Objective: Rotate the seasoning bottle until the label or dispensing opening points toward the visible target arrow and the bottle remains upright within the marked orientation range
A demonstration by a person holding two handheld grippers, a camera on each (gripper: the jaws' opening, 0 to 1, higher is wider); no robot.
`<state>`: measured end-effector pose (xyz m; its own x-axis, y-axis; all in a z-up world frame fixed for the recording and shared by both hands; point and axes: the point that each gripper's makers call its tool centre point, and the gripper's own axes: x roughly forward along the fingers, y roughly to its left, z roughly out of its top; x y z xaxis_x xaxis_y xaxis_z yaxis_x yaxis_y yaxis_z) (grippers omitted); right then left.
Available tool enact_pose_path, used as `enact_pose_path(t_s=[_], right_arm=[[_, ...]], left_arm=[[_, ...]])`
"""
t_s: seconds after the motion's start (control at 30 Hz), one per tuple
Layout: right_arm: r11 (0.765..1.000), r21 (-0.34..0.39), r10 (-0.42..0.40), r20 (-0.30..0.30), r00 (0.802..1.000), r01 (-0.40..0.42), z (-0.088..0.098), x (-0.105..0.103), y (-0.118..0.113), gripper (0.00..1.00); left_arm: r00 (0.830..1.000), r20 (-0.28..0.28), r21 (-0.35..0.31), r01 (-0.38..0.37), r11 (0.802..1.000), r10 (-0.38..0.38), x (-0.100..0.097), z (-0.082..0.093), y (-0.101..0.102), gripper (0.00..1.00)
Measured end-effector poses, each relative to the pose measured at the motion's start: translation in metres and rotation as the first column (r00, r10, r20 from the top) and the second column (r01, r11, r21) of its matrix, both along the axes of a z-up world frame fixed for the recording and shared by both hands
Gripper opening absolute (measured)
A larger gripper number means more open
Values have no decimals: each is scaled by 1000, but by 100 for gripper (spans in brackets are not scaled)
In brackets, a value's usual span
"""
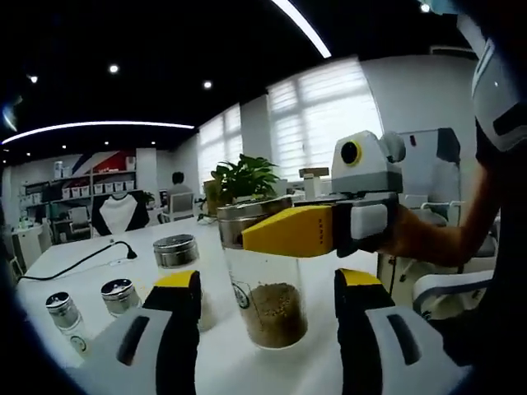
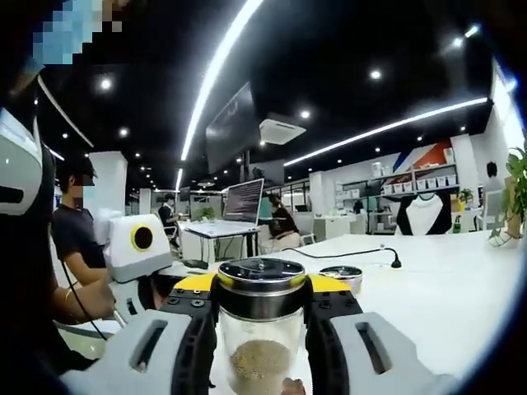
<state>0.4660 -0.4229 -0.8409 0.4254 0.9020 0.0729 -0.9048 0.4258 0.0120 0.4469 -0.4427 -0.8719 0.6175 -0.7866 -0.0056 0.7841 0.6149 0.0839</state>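
We hold the bottle [image 2: 262,329] upright on the table [image 2: 445,288], its neck clamped between the right gripper [image 2: 262,317] jaws. The left gripper [image 1: 268,317] jaws stand released either side of its body. Over-twisting could tip it. We cannot see any arrow, label or opening.

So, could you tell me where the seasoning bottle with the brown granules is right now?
In the left gripper view the seasoning bottle stands upright on the white table, between the left claw jaws, its metal lid gripped by the right claw.
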Motion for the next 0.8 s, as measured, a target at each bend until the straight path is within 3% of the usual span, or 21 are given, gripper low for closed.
enact_pose_path(t_s=[0.4,0.5,0.7,0.8], right_arm=[[998,-13,54,-10,998,-54,-1,-16,16,38],[999,-23,48,-14,999,-49,-5,-15,16,38],[999,-23,27,-38,999,-28,-10,-10,14,38],[999,-26,20,-39,999,-21,-11,-10,14,38]], left_arm=[[998,35,-1,47,999,-47,0,3,-7,50],[999,30,5,37,999,-37,4,-1,-5,46],[999,-27,-52,27,998,-28,9,-4,-6,45],[1000,-20,-52,9,999,-10,10,-5,-7,44]])
